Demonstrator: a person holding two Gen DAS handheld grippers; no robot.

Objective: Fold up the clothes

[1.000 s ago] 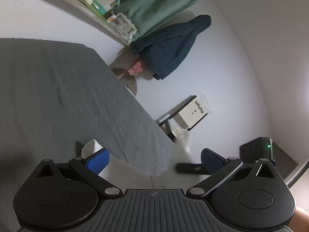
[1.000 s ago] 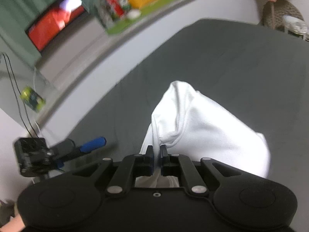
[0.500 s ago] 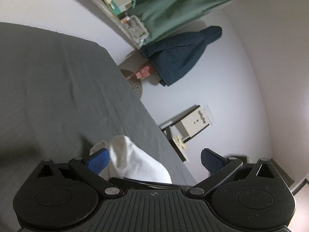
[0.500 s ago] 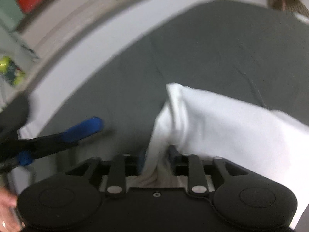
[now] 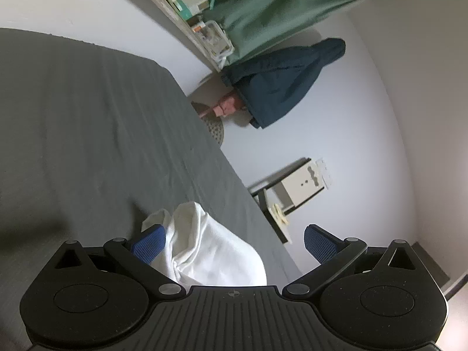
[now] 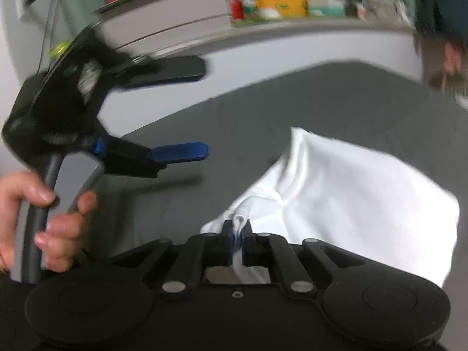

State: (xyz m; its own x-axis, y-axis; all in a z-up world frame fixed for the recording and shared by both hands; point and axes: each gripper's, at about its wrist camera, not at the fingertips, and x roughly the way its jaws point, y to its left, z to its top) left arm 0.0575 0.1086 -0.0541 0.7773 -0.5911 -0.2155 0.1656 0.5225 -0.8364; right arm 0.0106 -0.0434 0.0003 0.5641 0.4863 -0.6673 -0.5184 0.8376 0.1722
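A white garment (image 5: 204,251) lies bunched on the grey bed sheet (image 5: 87,131). In the left wrist view my left gripper (image 5: 234,242) is open, its blue left pad (image 5: 149,244) against the cloth's edge and its right pad past the bed's edge. In the right wrist view my right gripper (image 6: 237,231) has its jaws closing and pinched on a small fold of the white garment (image 6: 351,193); the rest of the cloth spreads to the right on the sheet (image 6: 321,102). The left gripper (image 6: 190,111) hovers open at the left, held by a hand (image 6: 58,219).
The bed's right edge (image 5: 263,219) drops off close to the garment. Beyond it stand a small white side table (image 5: 301,184) and a hanging dark blue jacket (image 5: 278,87). A shelf with boxes (image 6: 278,0) runs along the wall behind the bed.
The right gripper's jaws opened around the cloth, then shut on a fold again as it swung across the bed. The open left gripper now looms nearer, and the garment lies between its fingers.
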